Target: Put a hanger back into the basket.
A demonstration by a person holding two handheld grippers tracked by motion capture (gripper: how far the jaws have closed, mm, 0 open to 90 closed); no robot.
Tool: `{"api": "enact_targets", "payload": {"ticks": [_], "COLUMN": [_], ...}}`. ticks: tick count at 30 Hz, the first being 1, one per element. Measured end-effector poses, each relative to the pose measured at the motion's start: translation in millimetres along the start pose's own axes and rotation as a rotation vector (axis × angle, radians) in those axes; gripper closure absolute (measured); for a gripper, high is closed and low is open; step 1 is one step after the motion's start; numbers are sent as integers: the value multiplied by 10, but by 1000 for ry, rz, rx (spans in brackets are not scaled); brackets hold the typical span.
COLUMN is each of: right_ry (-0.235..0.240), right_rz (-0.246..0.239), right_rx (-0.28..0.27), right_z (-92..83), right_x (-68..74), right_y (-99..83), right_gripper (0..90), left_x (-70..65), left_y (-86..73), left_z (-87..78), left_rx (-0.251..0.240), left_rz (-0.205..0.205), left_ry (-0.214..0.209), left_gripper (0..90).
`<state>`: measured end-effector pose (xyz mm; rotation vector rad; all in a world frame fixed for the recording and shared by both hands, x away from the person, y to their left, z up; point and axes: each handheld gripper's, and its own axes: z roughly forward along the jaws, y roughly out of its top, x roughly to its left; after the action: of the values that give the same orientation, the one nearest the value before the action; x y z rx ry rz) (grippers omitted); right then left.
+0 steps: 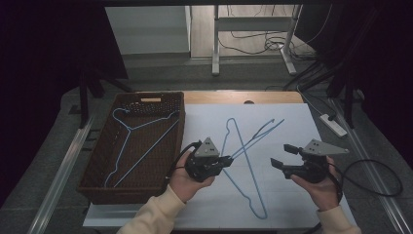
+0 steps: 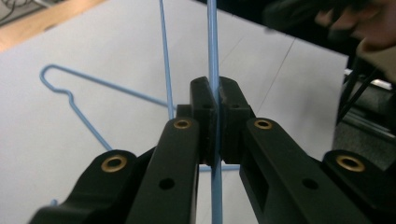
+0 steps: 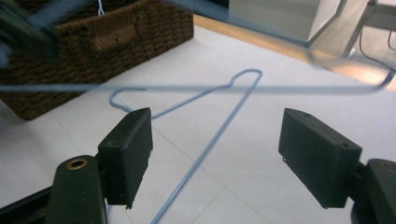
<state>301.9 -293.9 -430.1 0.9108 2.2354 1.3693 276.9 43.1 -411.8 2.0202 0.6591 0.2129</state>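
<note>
Gripping: my left gripper [image 1: 229, 160] has its jaws pressed together on the wire of a blue hanger [image 2: 213, 56], lifted off the white table [image 1: 292, 126].
Spread: my right gripper [image 1: 281, 157] has jaws wide apart, nothing between them.
Held hanger axis: runs from the left jaws up and right, its far end [image 1: 272, 122] nearer my right hand.
Second hanger [image 1: 248, 180]: flat on the table between both hands, long axis toward me.
Third hanger [image 1: 130, 146]: inside the wicker basket [image 1: 97, 192], left of my left hand.
Judgement: basket lies left of the held hanger.
</note>
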Motion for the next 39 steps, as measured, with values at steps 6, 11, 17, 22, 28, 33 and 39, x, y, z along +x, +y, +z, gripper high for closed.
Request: {"api": "enact_targets", "payload": {"ticks": [6, 11, 17, 22, 28, 33, 39], "right_ry": [-1, -4, -16, -21, -27, -29, -34], "right_rz": [10, 22, 23, 29, 29, 30, 31], "right_rx": [40, 60, 85, 88, 92, 96, 106], "right_z": [71, 113, 155, 166, 174, 180, 189], "right_x": [-14, -27, -45, -58, -60, -59, -66], "right_y": [-88, -142, -204, -226, -230, -235, -246], "right_gripper": [240, 235, 234, 233, 232, 231, 230], "left_x": [108, 231, 393, 512, 671, 792, 995], "left_y": [43, 27, -21, -82, -188, -265, -434], "left_z": [-286, -527, -801, -1019, -1304, -1430, -1591], "left_rx": [-59, -104, -134, -163, -196, -194, -178], "left_rz": [-21, -43, -66, -89, -108, -116, -139], "left_ry": [7, 34, 70, 98, 133, 161, 211], "left_gripper": [868, 868, 868, 867, 867, 868, 867]}}
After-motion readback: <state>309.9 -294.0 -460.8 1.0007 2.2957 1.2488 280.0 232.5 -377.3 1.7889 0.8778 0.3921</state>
